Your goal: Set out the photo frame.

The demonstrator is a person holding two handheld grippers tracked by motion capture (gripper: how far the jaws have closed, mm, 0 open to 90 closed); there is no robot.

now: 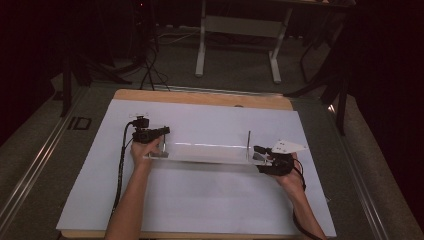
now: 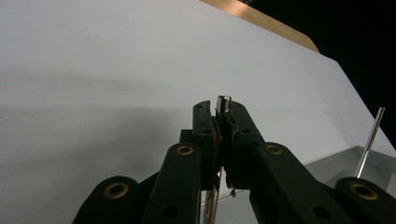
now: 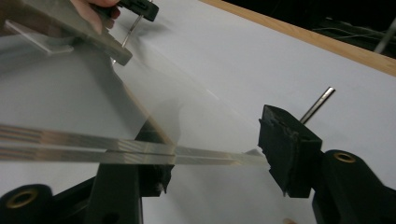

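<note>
Clear acrylic plate [image 1: 205, 152] with upright pins [image 1: 248, 142] spans white sheet [image 1: 200, 200]

Dim room, dark walls. Grey carpet floor [image 1: 240, 70] w/ cables [image 1: 150, 65] trailing at back left. White-legged desk frame [image 1: 240, 45] behind. Wooden table [image 1: 200, 97] under white sheet [image 1: 200, 200]. Metal floor rail [image 1: 35, 170] at left.

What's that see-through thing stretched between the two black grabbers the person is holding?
A clear plastic plate with a thin metal pin standing near each end. In the high view it spans from the left gripper, shut on one pin, to the right gripper at its other end.
</note>
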